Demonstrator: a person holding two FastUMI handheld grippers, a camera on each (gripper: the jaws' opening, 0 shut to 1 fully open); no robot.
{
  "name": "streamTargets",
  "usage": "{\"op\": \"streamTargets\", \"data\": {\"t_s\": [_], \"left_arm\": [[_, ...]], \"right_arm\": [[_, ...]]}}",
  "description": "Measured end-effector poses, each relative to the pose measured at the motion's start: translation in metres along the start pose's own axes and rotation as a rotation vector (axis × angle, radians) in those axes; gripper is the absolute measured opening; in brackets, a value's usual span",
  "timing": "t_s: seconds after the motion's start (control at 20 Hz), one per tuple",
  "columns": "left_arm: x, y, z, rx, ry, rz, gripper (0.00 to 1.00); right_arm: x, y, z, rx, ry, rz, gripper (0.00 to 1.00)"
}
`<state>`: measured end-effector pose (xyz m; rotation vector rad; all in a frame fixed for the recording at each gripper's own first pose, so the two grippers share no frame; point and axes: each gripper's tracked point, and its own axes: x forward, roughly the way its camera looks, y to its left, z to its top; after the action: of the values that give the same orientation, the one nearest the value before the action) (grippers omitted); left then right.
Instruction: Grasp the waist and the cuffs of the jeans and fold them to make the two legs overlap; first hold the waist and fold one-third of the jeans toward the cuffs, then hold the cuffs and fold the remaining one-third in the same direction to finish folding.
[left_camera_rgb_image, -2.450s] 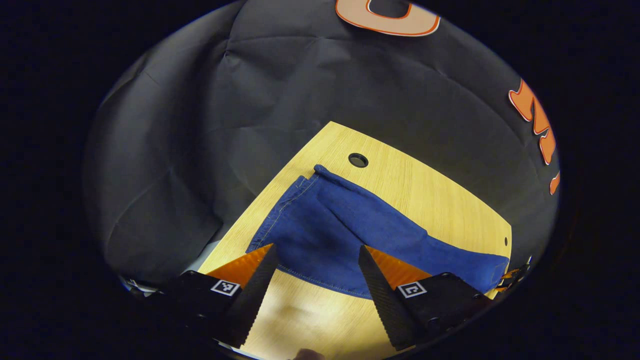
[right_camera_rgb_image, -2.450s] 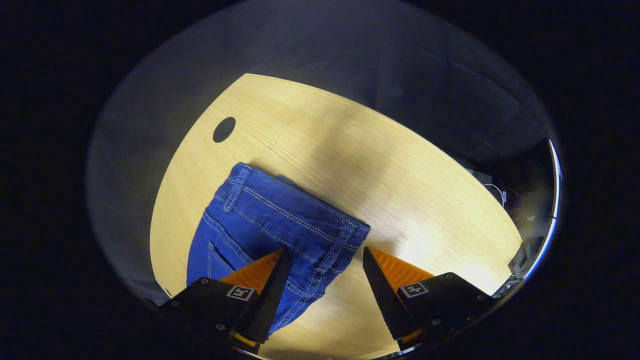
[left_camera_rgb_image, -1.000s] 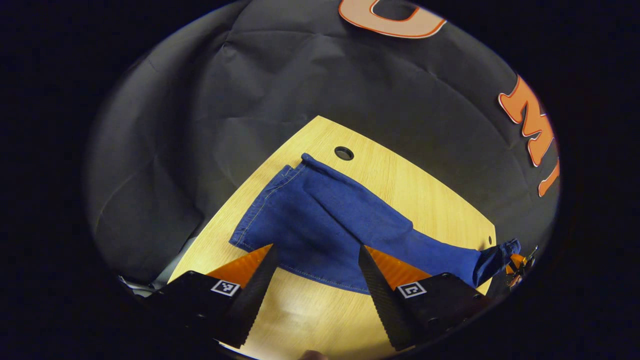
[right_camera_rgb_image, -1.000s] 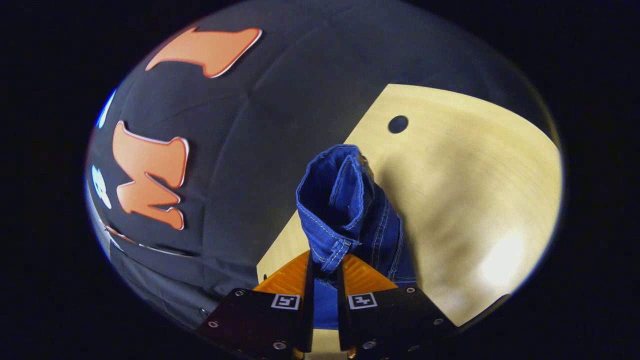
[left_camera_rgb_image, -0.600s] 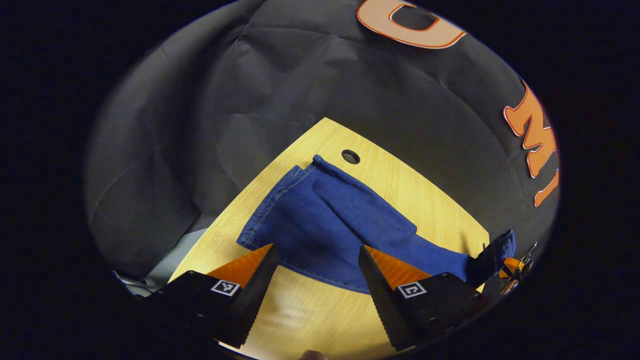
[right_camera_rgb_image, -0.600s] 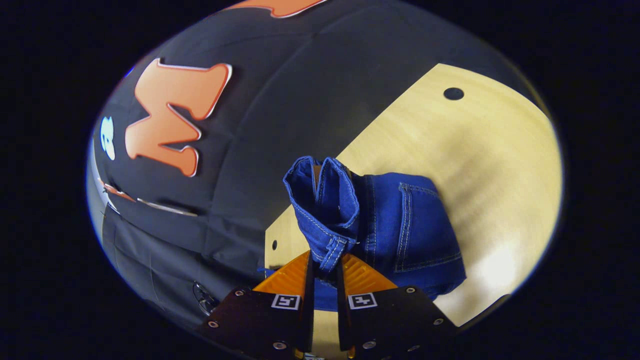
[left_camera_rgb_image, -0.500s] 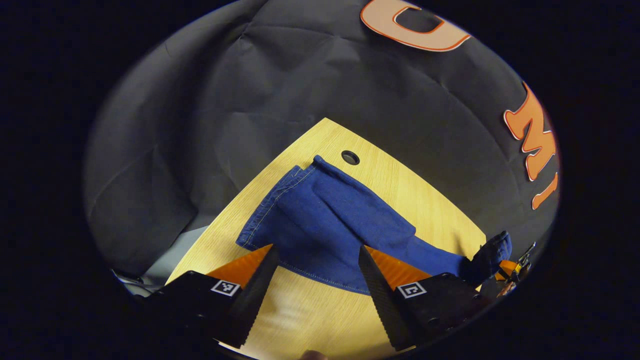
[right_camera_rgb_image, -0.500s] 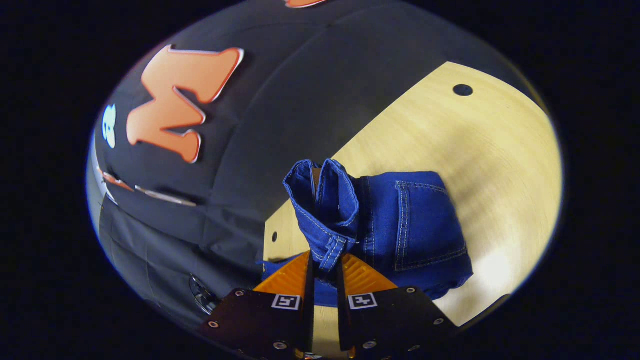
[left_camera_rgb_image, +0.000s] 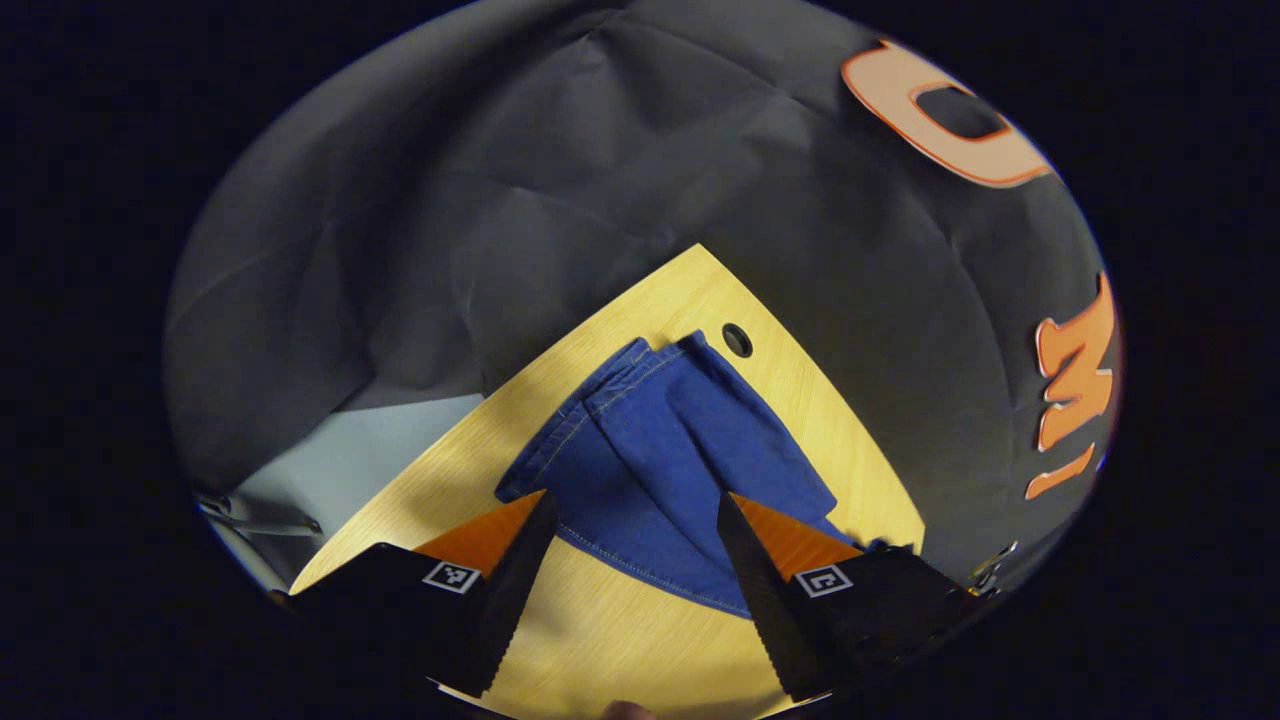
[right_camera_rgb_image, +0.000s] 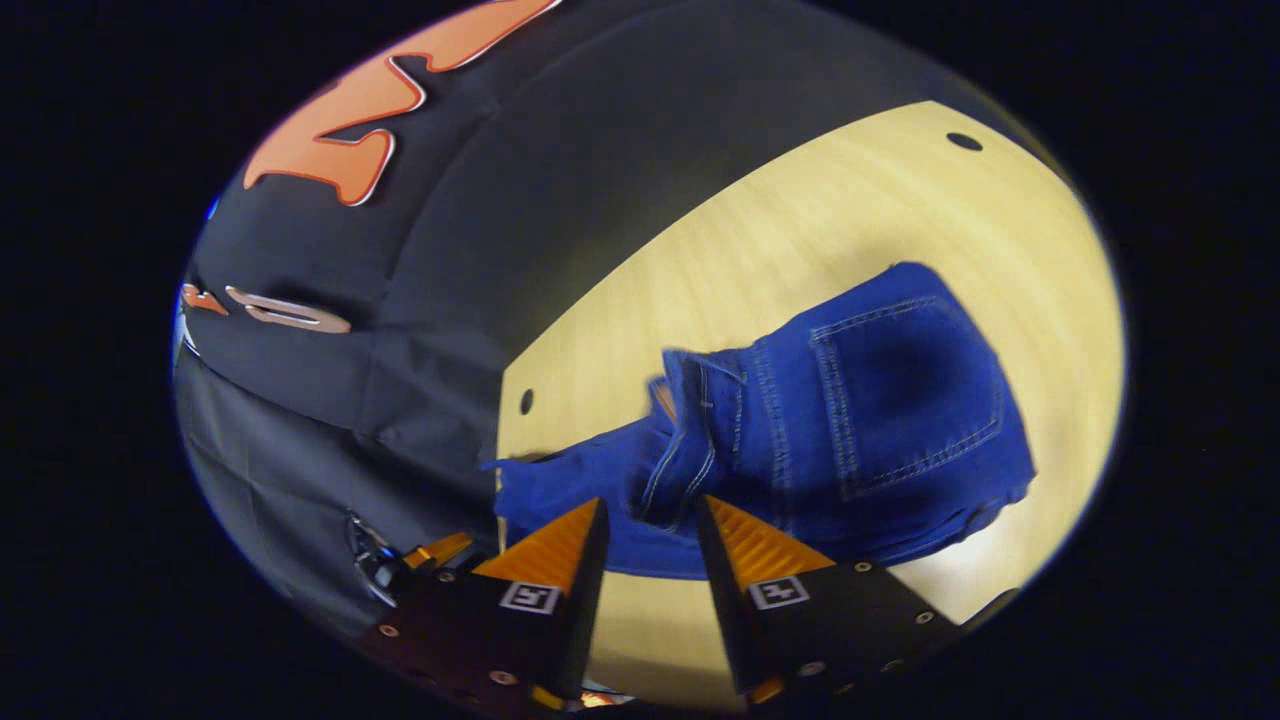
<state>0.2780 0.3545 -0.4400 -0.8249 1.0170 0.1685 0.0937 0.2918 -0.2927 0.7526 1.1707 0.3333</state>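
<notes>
I'm looking at the wooden desk (left_camera_rgb_image: 640, 640) spread wide under both cameras, pale grain running across it, a round cable hole (left_camera_rgb_image: 737, 340) near its far corner in the left gripper view and a second small hole (right_camera_rgb_image: 526, 401) by its edge in the right gripper view. On it lie the jeans (left_camera_rgb_image: 660, 470), dark blue denim: in the left gripper view the two legs stretch away from me, one lying partly over the other, with the cuffs (left_camera_rgb_image: 640, 358) up by the cable hole. In the right gripper view I've got the waist end (right_camera_rgb_image: 700, 440) folded over so a back pocket (right_camera_rgb_image: 905, 395) faces up, the waistband bunched just ahead of my fingers, and a leg trailing off toward the desk's edge. My left gripper (left_camera_rgb_image: 630, 520) hovers above the near leg hem, jaws spread wide, nothing between them. My right gripper (right_camera_rgb_image: 648, 520) sits just short of the waistband, jaws parted with a clear gap, denim showing beyond the tips but not pinched; the picture is a little smeared there. Low at the left of that view I can see a bit of the other gripper's body.
</notes>
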Motion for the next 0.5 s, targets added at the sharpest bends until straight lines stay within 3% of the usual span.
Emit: {"op": "streamTargets", "data": {"t_s": [0.1, 0.2, 0.5], "left_arm": [[0.002, 0.007, 0.001, -0.049, 0.022, -0.009, 0.98], [0.003, 0.013, 0.002, -0.090, 0.049, -0.010, 0.98], [0.023, 0.031, 0.006, -0.144, 0.081, 0.024, 0.98]], "right_arm": [[0.006, 0.002, -0.009, -0.029, 0.003, -0.031, 0.74], [0.007, 0.009, -0.019, -0.025, 0.012, -0.028, 0.80], [-0.016, 0.003, -0.007, -0.017, -0.046, -0.052, 0.80]]}}
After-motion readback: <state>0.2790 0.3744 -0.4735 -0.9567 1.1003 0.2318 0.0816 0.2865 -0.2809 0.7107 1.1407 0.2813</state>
